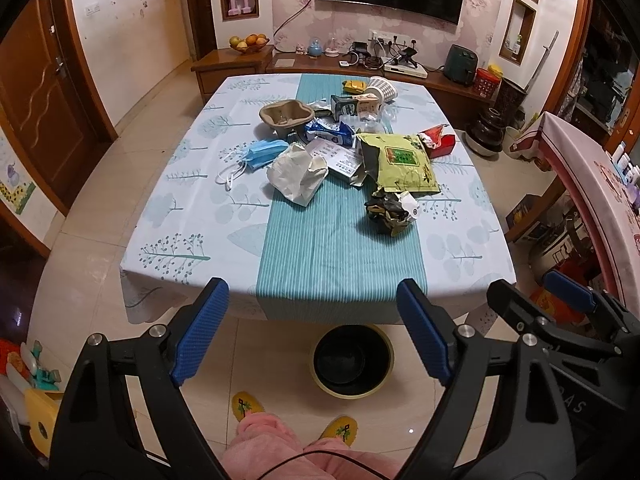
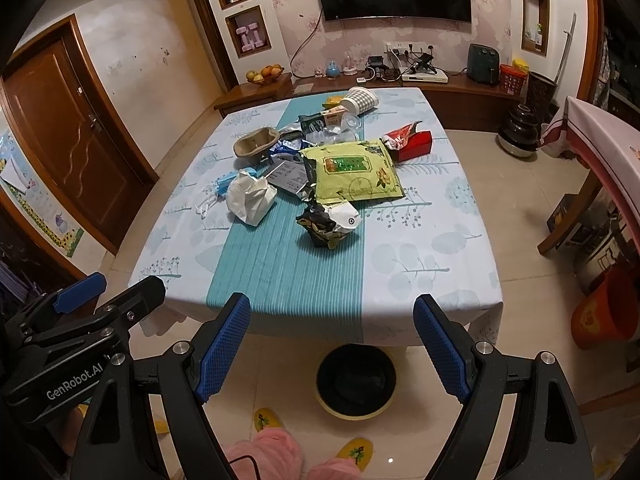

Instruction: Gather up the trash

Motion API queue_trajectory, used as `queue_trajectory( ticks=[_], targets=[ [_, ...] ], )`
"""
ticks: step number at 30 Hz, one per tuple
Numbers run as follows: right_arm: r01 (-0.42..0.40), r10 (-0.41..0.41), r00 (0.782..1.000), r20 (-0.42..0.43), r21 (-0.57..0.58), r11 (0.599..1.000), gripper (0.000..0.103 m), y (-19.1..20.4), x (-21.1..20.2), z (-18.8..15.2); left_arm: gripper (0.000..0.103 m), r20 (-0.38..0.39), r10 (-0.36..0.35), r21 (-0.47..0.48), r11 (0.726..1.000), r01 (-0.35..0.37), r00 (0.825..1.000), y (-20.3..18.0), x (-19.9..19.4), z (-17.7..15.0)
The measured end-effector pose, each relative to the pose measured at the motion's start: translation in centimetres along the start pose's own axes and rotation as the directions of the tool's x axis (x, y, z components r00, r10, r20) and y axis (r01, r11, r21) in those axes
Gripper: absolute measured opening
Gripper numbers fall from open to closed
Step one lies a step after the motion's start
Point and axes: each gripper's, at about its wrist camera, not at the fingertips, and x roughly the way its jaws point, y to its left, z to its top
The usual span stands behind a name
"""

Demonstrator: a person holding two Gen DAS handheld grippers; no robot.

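Trash lies in a heap on the table (image 1: 192, 236): a crumpled dark wrapper (image 1: 390, 210) (image 2: 326, 222) nearest me, a white crumpled paper bag (image 1: 298, 172) (image 2: 252, 196), a green-yellow pouch (image 1: 400, 160) (image 2: 352, 172), a blue face mask (image 1: 260, 154), a brown pulp tray (image 1: 284, 114), a red box (image 1: 438, 142) and a checked paper cup (image 1: 380, 88). A black bin (image 1: 352, 360) (image 2: 356, 380) with a yellow rim stands on the floor under the table's near edge. My left gripper (image 1: 312, 332) and right gripper (image 2: 334, 350) both hang open and empty, short of the table, above the bin.
A person's pink trousers (image 1: 272, 436) and yellow slippers (image 1: 246, 404) show below the grippers. A wooden door (image 1: 36, 96) is at the left. A second covered table (image 1: 588, 168) stands at the right, with an orange bucket (image 2: 604, 308) beside it. A TV unit (image 1: 360, 64) runs behind.
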Motion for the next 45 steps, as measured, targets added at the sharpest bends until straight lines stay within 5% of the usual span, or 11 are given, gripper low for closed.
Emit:
queue_trajectory(
  ticks=[10,19,25,33,39,45],
  targets=[
    [-0.019,0.02,1.0,0.014,-0.002,1.0,0.086,1.1,1.3,2.1,0.084,0.011,-0.004,-0.034,0.999,0.004,1.0,2.1,0.3,2.5],
    [-0.01,0.01,1.0,0.0,0.003,1.0,0.086,4.3,6.1,6.4,0.084,-0.003,-0.011,-0.079,0.997,0.011,1.0,7.9,4.7,7.6],
    [0.031,-0.031,0.999,-0.016,0.051,0.998,0.086,7.3,11.4,12.0,0.084,-0.033,-0.051,-0.04,0.998,0.049,0.998,13.2,9.7,14.7],
    [0.161,-0.156,0.987,-0.039,0.183,0.97,0.086,7.8,18.5,19.0,0.084,-0.098,-0.118,0.131,0.983,0.13,0.988,16.6,18.3,25.7],
    [0.193,-0.186,0.981,-0.05,0.219,0.957,0.085,8.9,24.0,22.8,0.084,-0.167,-0.141,0.237,0.955,0.179,0.976,16.3,26.2,31.2],
    [0.195,-0.178,0.979,-0.094,0.223,0.955,0.078,10.1,29.0,24.2,0.083,-0.265,-0.162,0.328,0.912,0.247,0.951,13.8,34.7,33.1]
  ],
)
